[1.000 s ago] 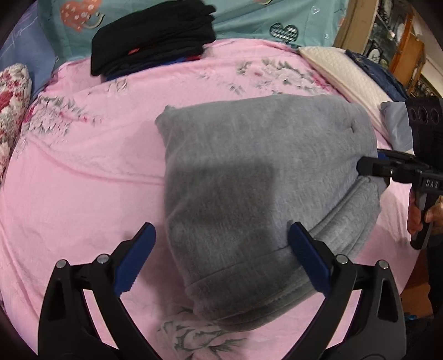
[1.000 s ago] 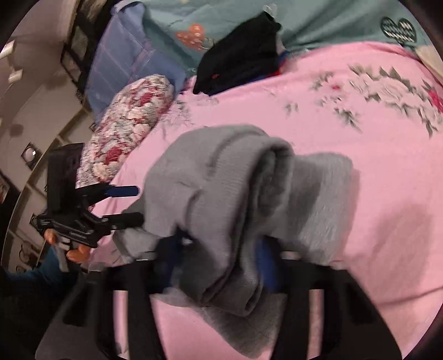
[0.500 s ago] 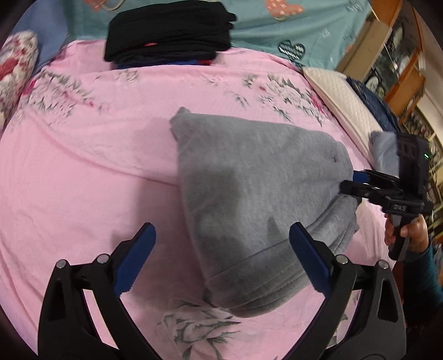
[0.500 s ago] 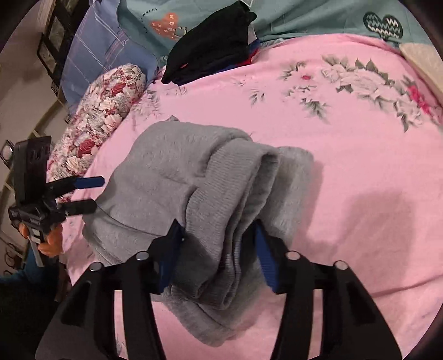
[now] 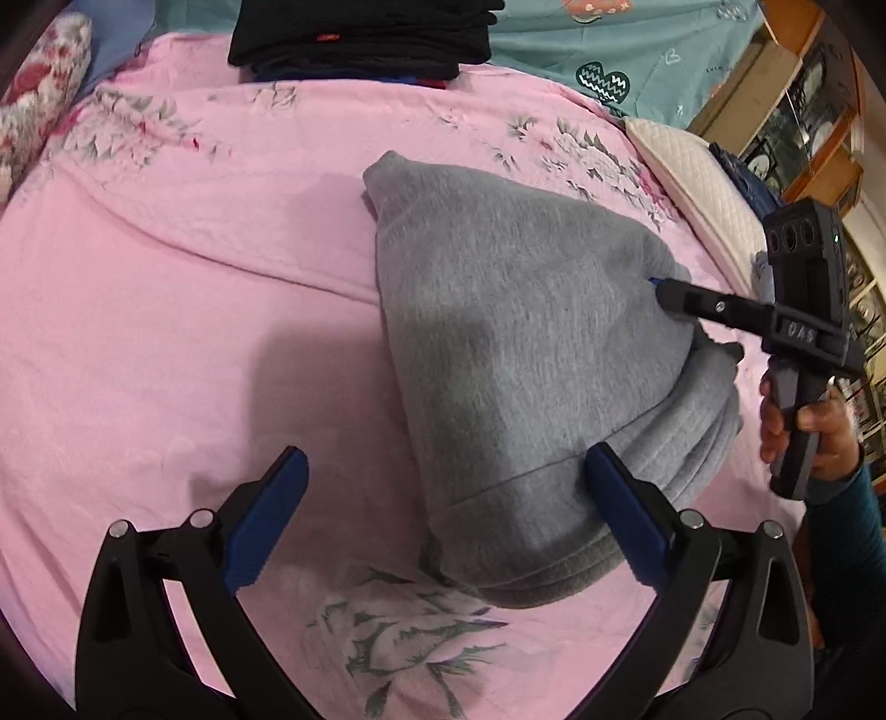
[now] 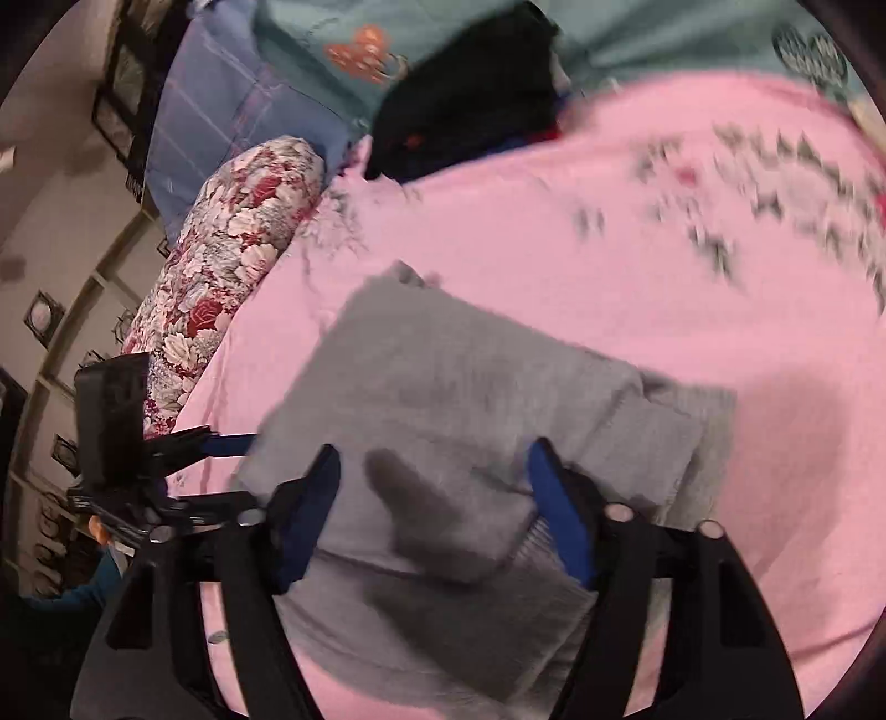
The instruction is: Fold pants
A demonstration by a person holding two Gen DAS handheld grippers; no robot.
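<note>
The grey pants (image 5: 515, 354) lie folded into a compact bundle on the pink floral bedsheet (image 5: 194, 310). They also show in the right wrist view (image 6: 470, 399). My left gripper (image 5: 443, 498) is open and empty, just in front of the bundle's near edge, its right finger beside the waistband. My right gripper (image 6: 434, 487) is open, its jaws spread over the bundle's near end, holding nothing. From the left wrist view its fingertips (image 5: 673, 291) touch the bundle's right side.
A stack of folded black clothes (image 5: 360, 33) sits at the far edge of the bed. A floral bolster (image 6: 232, 243) lies at the left, a white quilted pillow (image 5: 698, 188) at the right. Teal bedding (image 5: 637, 50) and shelves stand behind.
My right gripper has opened and let go of the grey fold, which now lies flat on the bundle. My left gripper has drifted left and stayed open.
</note>
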